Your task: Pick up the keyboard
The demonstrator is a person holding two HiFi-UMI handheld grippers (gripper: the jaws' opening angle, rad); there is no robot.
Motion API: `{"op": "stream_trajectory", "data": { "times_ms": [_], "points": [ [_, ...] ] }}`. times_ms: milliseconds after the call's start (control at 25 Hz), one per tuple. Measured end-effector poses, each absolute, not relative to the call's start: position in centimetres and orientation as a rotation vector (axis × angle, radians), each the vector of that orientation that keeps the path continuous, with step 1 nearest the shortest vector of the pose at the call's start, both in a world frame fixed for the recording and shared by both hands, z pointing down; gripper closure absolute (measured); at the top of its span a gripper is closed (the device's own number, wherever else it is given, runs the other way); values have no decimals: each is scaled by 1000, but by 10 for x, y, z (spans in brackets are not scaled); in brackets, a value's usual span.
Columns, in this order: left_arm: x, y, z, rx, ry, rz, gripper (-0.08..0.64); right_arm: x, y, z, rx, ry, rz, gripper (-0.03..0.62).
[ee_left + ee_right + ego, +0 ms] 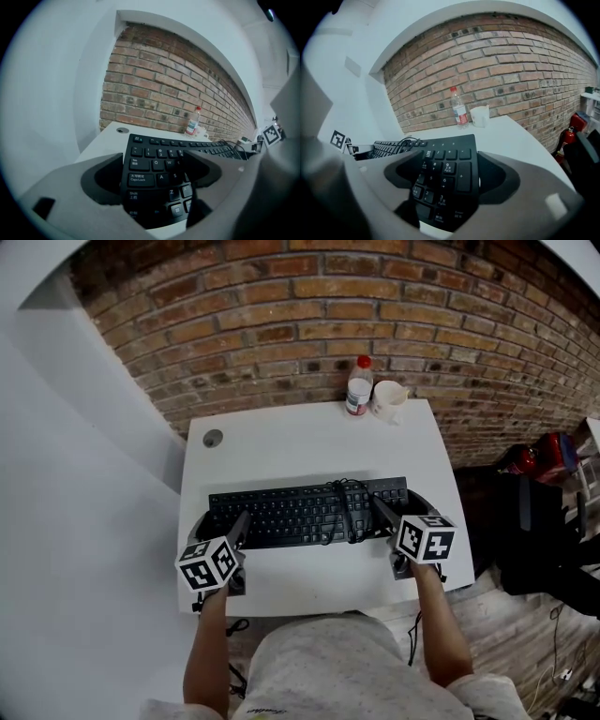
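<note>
A black keyboard (pixel 309 512) lies across the white table (pixel 281 446), with its cable coiled on top near the right. My left gripper (pixel 221 532) is at the keyboard's left end (pixel 154 178). Its jaws are spread wide: the outer one lies against the end edge and the inner one sits over the letter keys. My right gripper (pixel 401 517) mirrors this at the number-pad end (pixel 445 183), with its outer jaw along the right edge. Both are open, straddling the keyboard's front corners.
A plastic bottle with a red cap (pixel 359 386) and a white cup (pixel 388 397) stand at the table's back edge against the brick wall. A round cable hole (pixel 213 438) sits at the back left. A red fire extinguisher (pixel 563 143) stands on the floor to the right.
</note>
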State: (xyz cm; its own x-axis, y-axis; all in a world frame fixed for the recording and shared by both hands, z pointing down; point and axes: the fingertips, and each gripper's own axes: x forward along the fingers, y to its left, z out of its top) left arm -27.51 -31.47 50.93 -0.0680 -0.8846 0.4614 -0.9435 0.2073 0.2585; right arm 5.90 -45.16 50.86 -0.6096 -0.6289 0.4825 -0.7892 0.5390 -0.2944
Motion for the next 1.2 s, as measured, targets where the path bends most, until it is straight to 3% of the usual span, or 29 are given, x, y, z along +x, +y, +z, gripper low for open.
{"op": "stream_trajectory", "data": {
  "times_ms": [1200],
  "points": [
    [-269,-272,294,2008,-2252,-191,158,64,-407,287,1342,-2880,248,213]
  ]
}}
